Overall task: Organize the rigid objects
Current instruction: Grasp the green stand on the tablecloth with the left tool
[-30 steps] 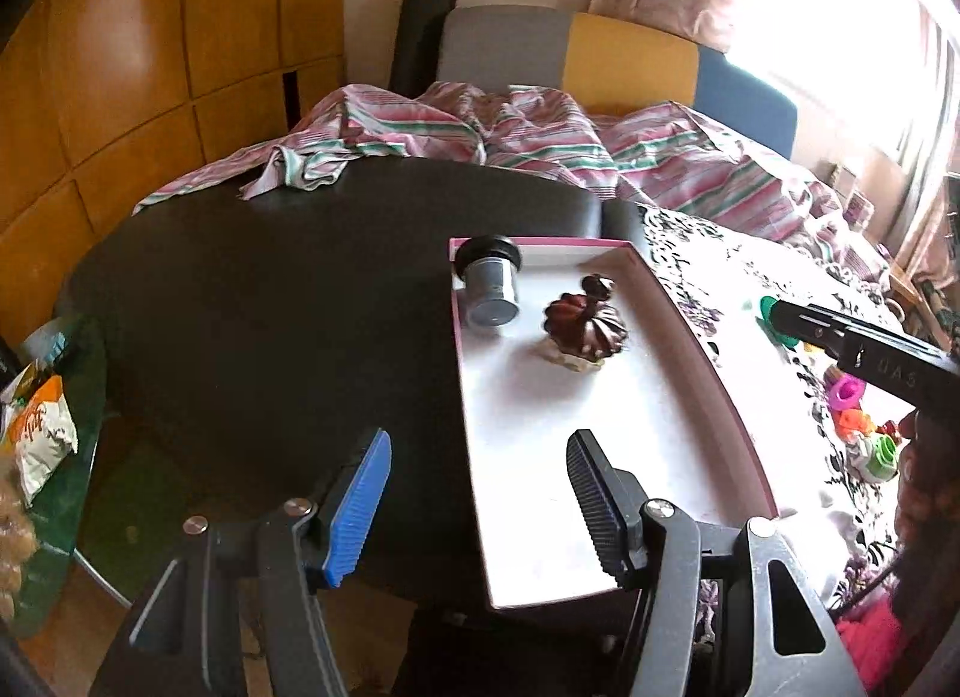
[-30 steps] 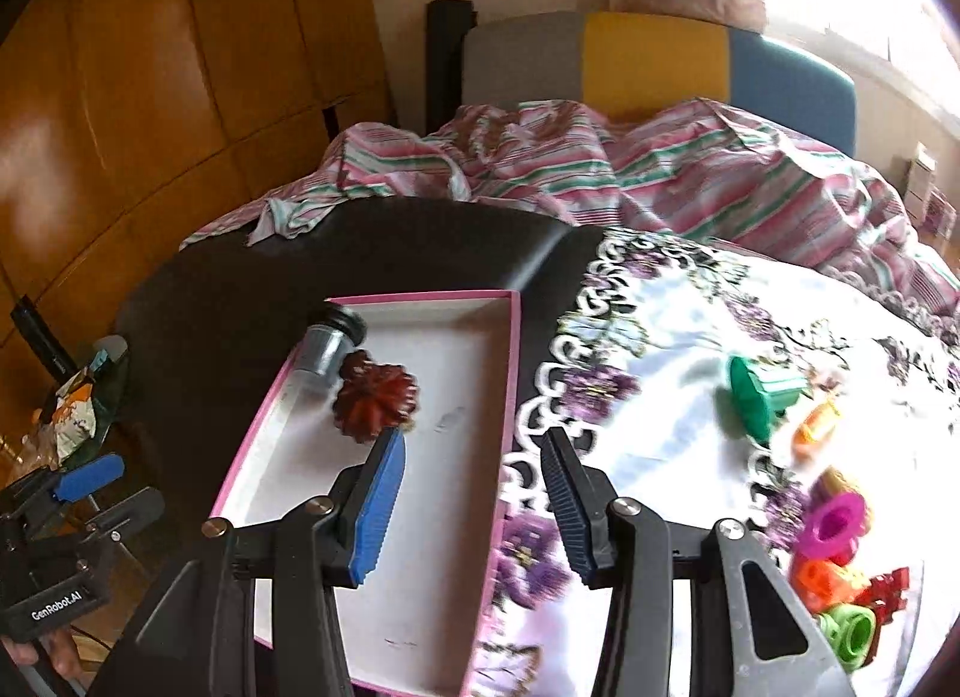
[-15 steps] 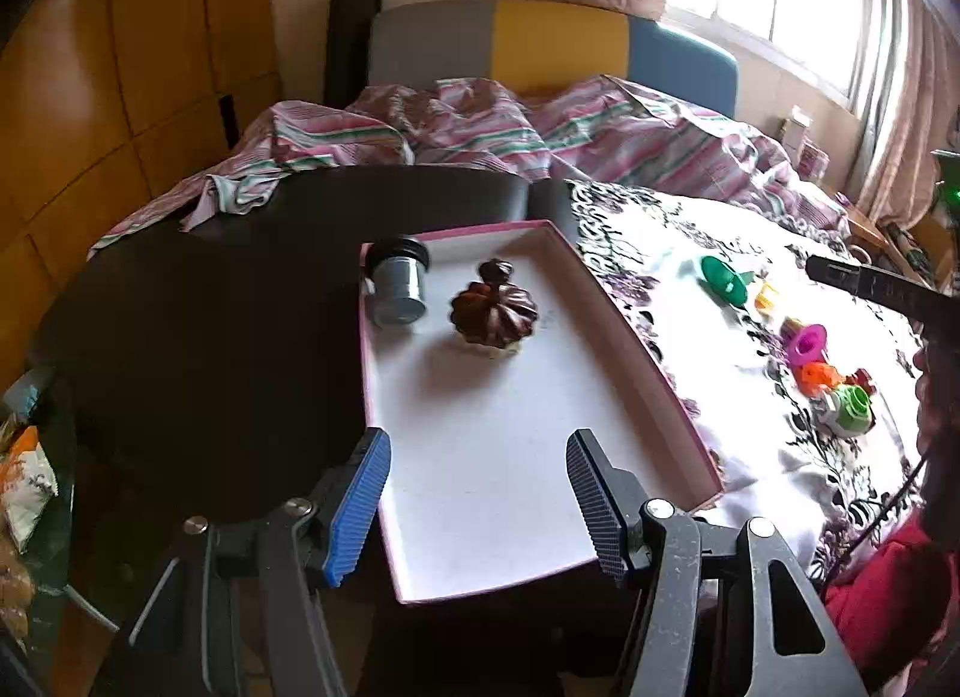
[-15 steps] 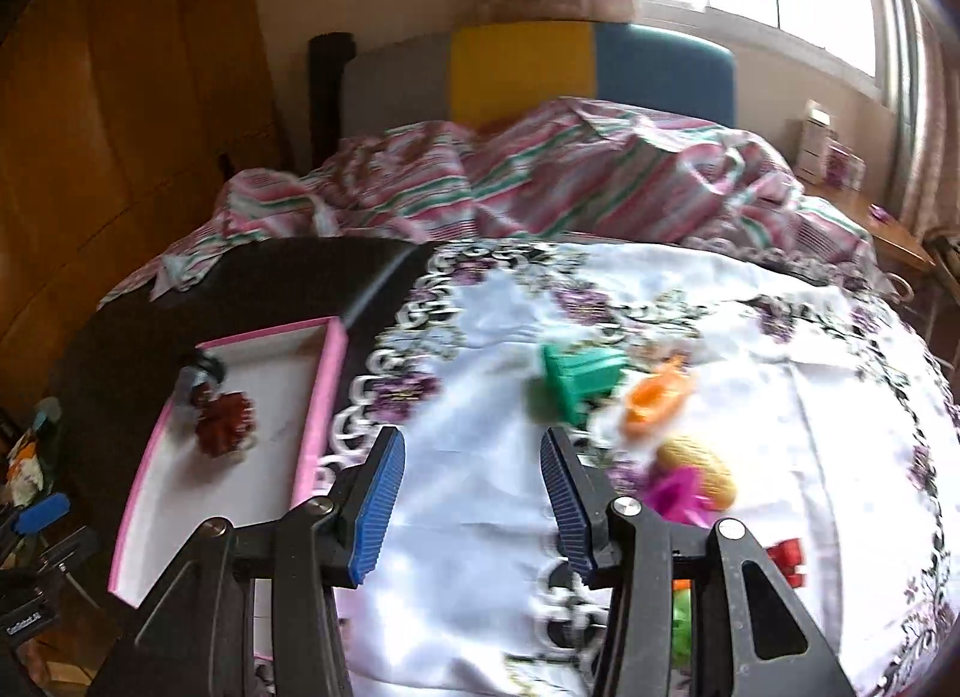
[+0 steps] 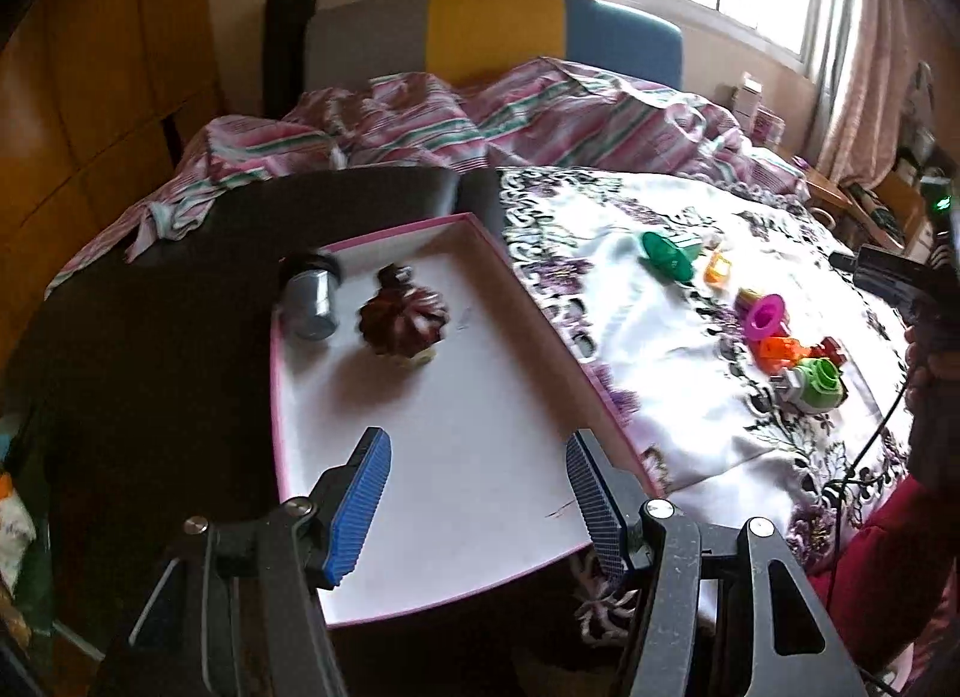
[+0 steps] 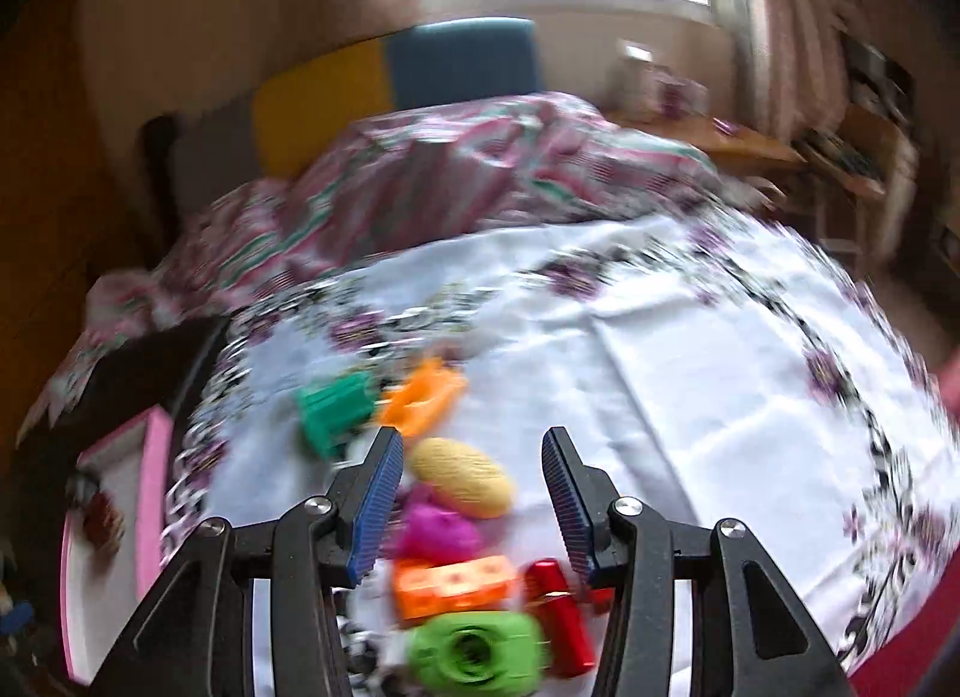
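Observation:
A pink-rimmed white tray [image 5: 480, 439] holds a grey cylinder [image 5: 311, 295] and a dark red fluted piece [image 5: 402, 319]. My left gripper [image 5: 477, 505] is open and empty above the tray's near end. My right gripper [image 6: 468, 499] is open and empty, hovering over a cluster of toys on the floral cloth: a yellow oval [image 6: 462, 478], a magenta piece [image 6: 435, 532], an orange block [image 6: 456, 580], a red piece [image 6: 555, 601], a light green piece [image 6: 474, 658], a dark green piece [image 6: 333, 412] and an orange piece [image 6: 426, 397]. The right wrist view is blurred.
The tray [image 6: 150, 493] sits on a dark round table [image 5: 150, 325], beside the white floral cloth [image 5: 660, 301]. A striped blanket [image 5: 480, 109] lies behind. The right gripper's body [image 5: 894, 277] and the person's hand show at the left wrist view's right edge.
My right gripper swung right, from over the tray to over the toy cluster. My left gripper's view turned right, bringing the toys on the cloth into sight.

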